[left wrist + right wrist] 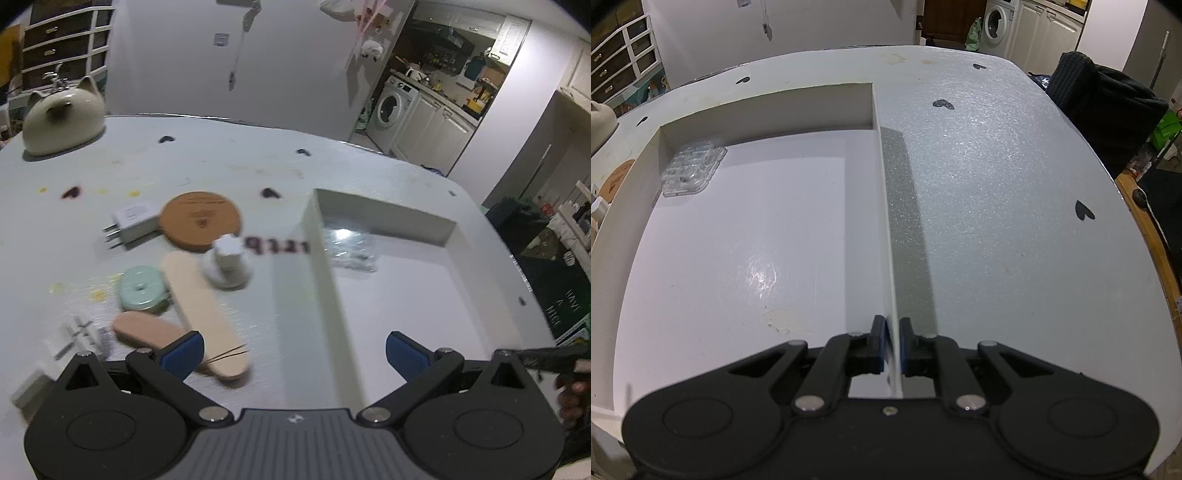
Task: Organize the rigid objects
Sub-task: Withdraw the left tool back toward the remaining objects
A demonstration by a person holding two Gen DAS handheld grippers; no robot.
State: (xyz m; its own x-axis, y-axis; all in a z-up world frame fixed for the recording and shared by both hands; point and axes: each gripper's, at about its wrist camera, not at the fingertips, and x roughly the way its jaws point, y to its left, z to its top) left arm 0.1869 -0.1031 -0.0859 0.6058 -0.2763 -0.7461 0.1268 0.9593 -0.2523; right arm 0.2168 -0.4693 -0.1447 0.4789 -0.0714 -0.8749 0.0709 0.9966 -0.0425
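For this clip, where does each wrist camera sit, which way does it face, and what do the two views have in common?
Left wrist: sits behind the open left gripper, above the table, facing loose items such as the cork coaster and the white tray; a bit of the person's hand shows at right.
Right wrist: sits behind the right gripper, shut on the tray's right wall, looking along it.
Shared: tray, clear plastic case, table, washing machine.

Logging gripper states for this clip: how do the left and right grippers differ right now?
The left gripper has its jaws wide open and holds nothing, hovering over the table by the wooden sticks; the right gripper is shut on the white tray wall. Both have blue pads.
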